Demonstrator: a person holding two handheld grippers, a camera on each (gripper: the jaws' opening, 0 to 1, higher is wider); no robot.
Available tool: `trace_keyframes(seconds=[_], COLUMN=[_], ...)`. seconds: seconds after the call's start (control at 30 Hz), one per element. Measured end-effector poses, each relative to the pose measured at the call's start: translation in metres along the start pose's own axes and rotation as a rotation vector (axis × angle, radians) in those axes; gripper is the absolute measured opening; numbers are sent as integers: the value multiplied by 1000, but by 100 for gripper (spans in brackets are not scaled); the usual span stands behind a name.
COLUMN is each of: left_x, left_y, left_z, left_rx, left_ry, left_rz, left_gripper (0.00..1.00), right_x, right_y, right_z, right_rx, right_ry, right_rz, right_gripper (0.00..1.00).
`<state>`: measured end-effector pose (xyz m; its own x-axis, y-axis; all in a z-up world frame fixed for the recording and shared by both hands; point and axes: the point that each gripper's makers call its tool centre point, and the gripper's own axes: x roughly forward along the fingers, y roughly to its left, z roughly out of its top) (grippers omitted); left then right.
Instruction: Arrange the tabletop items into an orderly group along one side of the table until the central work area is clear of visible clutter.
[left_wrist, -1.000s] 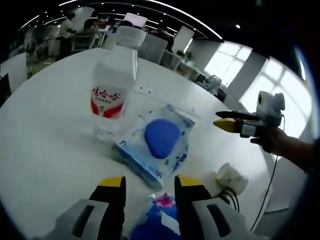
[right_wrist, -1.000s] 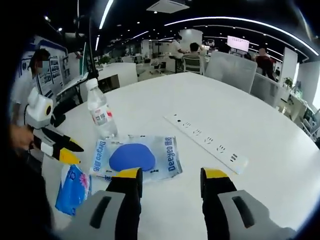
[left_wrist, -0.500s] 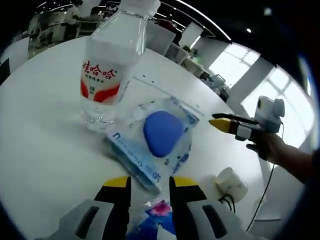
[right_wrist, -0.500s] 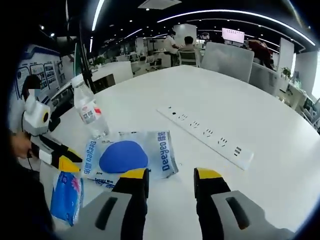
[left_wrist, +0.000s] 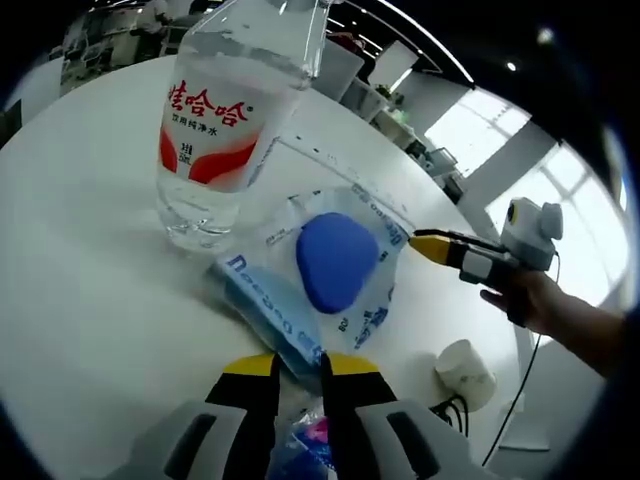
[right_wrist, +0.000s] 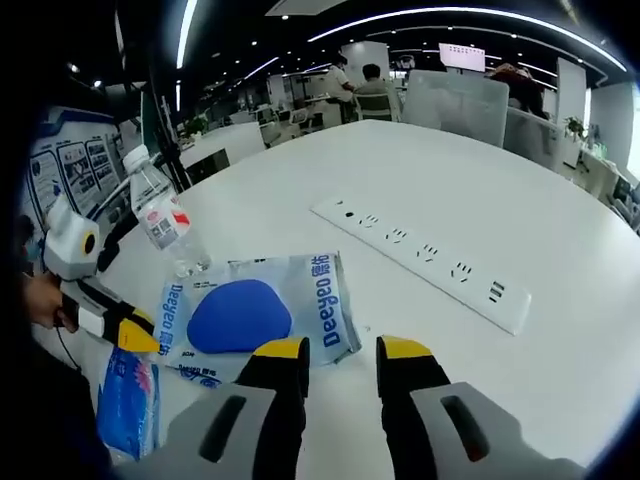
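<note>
Water bottle (left_wrist: 225, 120) upright on worktop (left_wrist: 80, 260), touching the pouch (left_wrist: 320, 275) lying flat beside it. Tissue pack (right_wrist: 125, 400) just beside pouch, under left claw (left_wrist: 298, 365). Power strip (right_wrist: 420, 265) lies past pouch, apart. Charger plug (left_wrist: 465, 372) near worktop edge.

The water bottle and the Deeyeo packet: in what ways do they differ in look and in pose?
The water bottle stands upright; the Deeyeo packet lies flat on the table. The bottle is clear with a red and white label; the packet is pale with a blue oval in its middle. Both rest side by side on the white table.
</note>
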<state>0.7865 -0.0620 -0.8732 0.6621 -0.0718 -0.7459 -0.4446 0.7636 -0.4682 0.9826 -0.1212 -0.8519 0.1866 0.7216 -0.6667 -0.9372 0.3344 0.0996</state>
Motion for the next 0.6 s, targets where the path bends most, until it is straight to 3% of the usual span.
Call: trace_keyframes(seconds=[0.23,0.43,0.6], left_x=[1,2,4], left_y=[-1,0,-3], left_z=[-2,-2,-3], left_rx=[-12,-8,44], left_ry=[9,19,27], left_rz=[-1,0,-1], left_gripper=[11,7,2], right_x=[9,7,4], right_y=[3,2,6], right_z=[-5,-8,-8], right_rx=[-32,-47,-61], right_ry=[16,23,21], right_rz=[20,11,31], right_gripper=[16,2,0])
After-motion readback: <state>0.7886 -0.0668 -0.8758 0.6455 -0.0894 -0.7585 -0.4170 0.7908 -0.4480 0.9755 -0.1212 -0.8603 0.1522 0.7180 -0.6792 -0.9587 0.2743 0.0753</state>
